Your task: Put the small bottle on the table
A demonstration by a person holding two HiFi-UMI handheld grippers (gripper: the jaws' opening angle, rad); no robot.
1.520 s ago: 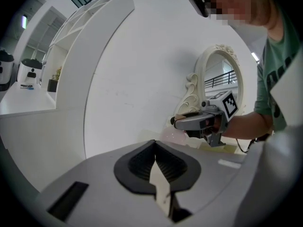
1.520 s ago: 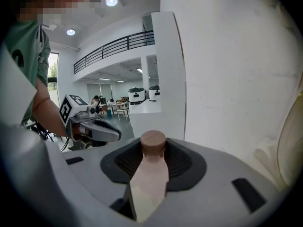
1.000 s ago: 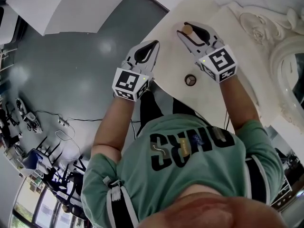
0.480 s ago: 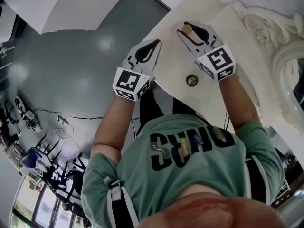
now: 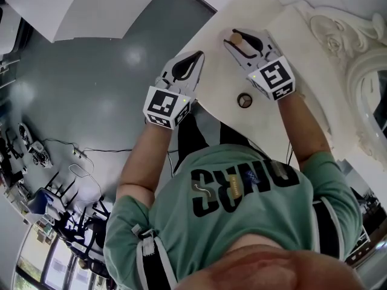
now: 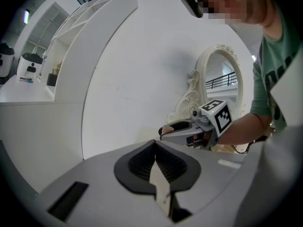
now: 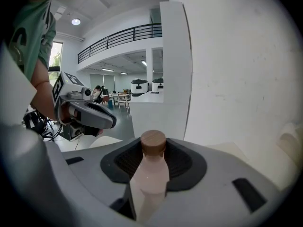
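My right gripper (image 5: 243,41) is shut on the small bottle (image 5: 237,39), a pale pink bottle with a round wooden cap, over the white table (image 5: 266,17). In the right gripper view the bottle (image 7: 150,174) stands upright between the dark pads, its cap at the jaw tips. Whether its base touches the table cannot be told. My left gripper (image 5: 188,62) hangs shut and empty just off the table's left edge, over the grey floor. In the left gripper view its pads (image 6: 137,162) meet with nothing between them.
A small round dark-rimmed object (image 5: 244,100) lies on the table near its front edge, close to my right wrist. An ornate white mirror frame (image 5: 357,47) stands at the table's right side. A white wall rises behind the table (image 7: 236,56).
The right gripper with the bottle has edged slightly up and left in the head view. The left gripper has stayed in place.
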